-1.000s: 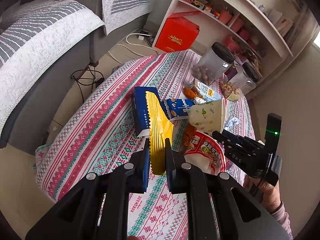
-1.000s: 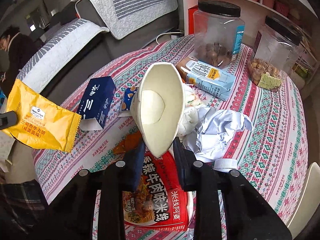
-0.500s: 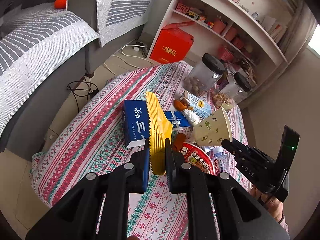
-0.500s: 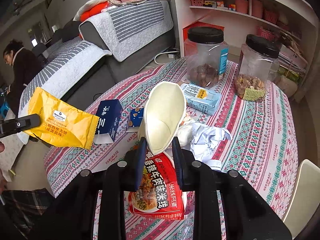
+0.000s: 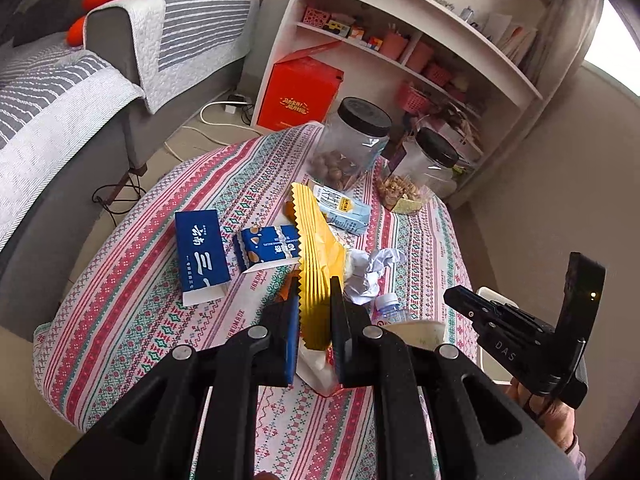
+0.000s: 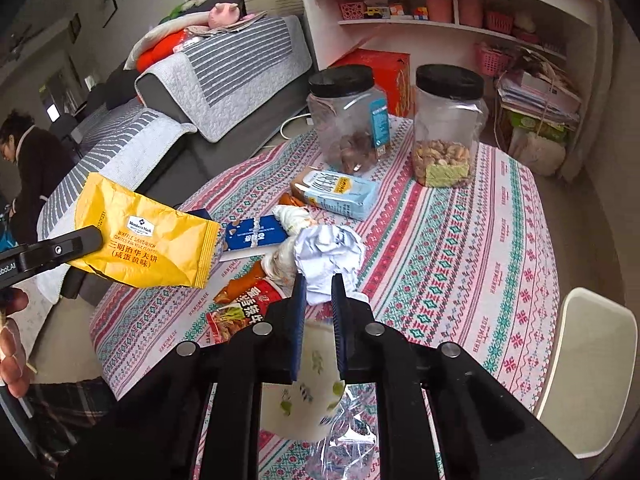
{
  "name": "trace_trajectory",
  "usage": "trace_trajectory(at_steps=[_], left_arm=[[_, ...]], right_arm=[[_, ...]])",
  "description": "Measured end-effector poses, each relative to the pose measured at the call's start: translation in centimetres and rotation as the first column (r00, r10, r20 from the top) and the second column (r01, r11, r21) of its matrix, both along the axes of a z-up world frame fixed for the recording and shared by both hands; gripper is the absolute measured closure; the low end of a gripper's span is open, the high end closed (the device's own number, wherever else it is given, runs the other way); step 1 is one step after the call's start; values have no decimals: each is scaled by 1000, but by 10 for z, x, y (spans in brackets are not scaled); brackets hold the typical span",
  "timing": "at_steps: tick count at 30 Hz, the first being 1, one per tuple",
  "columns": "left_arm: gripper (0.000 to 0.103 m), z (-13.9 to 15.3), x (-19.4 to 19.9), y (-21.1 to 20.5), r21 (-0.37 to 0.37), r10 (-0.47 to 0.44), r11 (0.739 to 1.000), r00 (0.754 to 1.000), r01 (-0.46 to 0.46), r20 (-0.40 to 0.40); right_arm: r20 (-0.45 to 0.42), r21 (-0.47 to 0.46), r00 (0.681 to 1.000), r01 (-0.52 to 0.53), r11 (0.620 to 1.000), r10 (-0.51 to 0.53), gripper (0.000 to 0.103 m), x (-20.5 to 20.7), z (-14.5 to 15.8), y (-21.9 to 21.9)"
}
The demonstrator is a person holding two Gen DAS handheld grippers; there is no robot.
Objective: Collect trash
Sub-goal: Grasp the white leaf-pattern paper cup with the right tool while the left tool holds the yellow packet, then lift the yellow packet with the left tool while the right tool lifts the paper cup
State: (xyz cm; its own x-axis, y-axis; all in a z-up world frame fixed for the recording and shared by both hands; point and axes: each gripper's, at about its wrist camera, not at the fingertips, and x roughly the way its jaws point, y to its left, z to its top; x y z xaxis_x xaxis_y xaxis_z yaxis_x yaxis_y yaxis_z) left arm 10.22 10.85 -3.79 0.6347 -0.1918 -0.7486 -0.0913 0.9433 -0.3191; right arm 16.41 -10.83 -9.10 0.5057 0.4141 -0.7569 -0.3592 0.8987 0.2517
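Midway through the clear-up, a yellow snack wrapper is clamped in the left gripper and a flattened paper cup is pinched in the right gripper, both held above the tabletop. A bin, seen in neither view, is judged to be needed next for both pieces. Left behind are counted two black-lidded jars, two blue packets, one milk carton, one crumpled paper and one red noodle lid.

Two tall jars (far edge) block reach; the tablecloth beside them lies open.
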Motion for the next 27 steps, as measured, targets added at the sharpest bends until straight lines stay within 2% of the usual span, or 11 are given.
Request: trace_trajectory(at_steps=[2,3,4,7,9,16,18,21,23,25,27], left_arm=[[90,-2,1,-3,7,-6,1000,1000,6,-6],[89,-3,2,-4,7,-5,1000,1000,5,-8],[89,-3,2,-4,1,-2,1000,1000,2,-13],[89,-4,2,0,-2,2,1000,1000,-2,-17],[89,-4,1,5,-4,8,1000,1000,-8,-17],[89,1,-6,24,-6,41,999,999,-41,-8],[89,2,-9,31,-12,53,999,999,-53,-7],[89,1,-12,38,-13,62,998,998,-62,-9],[89,0,-13,41,-11,66,998,998,-67,-13],[89,-1,-14,44,-12,72,997,997,-73,-15],[89,1,-15,45,-12,68,998,998,-68,-10]], right_arm=[[-76,-2,997,-10,1000,10,87,3,-15,-2],[-115,8,993,-13,1000,14,74,4,-22,-4],[-142,29,990,-14,999,18,53,3,-27,-5],[-213,114,975,-44,993,67,41,-6,-37,-7],[-248,132,961,-89,987,120,32,-21,-42,1],[-264,43,908,-327,944,326,29,-86,-60,50],[-224,9,895,-393,919,385,26,-101,-58,63],[-145,-39,873,-475,879,465,15,-120,-52,82],[-180,-18,870,-470,883,459,14,-119,-56,91],[-269,50,879,-395,917,394,14,-109,-69,88],[-375,142,865,-301,943,333,14,-102,-86,80]])
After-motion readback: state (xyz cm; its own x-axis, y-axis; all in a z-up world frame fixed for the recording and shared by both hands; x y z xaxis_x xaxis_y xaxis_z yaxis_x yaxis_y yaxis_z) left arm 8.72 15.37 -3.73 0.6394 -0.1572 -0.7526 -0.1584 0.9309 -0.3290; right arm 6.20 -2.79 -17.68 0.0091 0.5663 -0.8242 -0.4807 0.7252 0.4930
